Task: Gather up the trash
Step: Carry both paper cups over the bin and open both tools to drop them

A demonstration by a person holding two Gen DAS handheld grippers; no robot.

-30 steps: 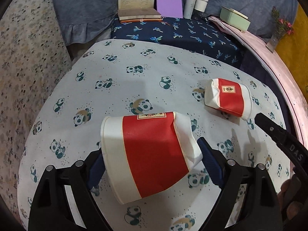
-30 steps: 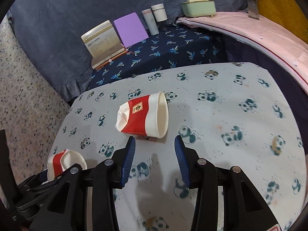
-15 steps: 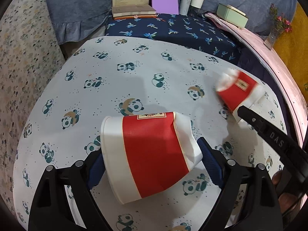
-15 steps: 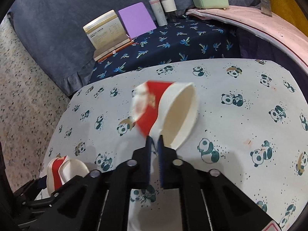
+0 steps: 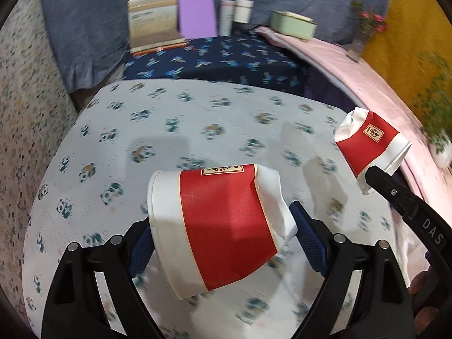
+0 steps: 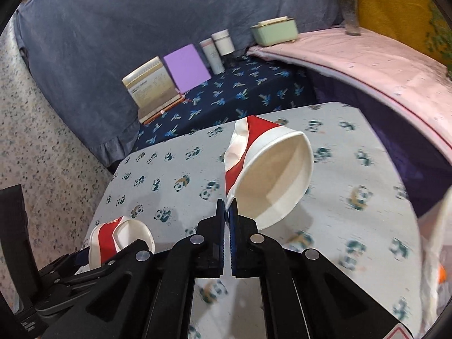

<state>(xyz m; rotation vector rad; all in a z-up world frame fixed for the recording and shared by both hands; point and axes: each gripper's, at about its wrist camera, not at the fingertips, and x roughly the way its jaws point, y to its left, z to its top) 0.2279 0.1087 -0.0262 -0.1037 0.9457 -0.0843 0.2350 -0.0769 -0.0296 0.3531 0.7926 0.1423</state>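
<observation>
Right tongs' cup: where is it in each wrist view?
Left wrist: cup at the right edge, off the table, rim pinched by the right tongs.
Right wrist: centre, cup with its mouth toward the camera, above the tongs' tips.
Shared landmark: purple book standing against the blue backdrop.

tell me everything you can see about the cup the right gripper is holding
It is a crumpled paper cup, red around the body with a white band at the rim and a plain white inside. Its base end is crushed and creased, and its mouth is squashed into an oval facing the right wrist camera. A small printed label shows on the red in the left wrist view. The right gripper pinches the rim wall between its closed fingers, holding the cup tilted above the panda-print tablecloth, touching nothing else.
</observation>
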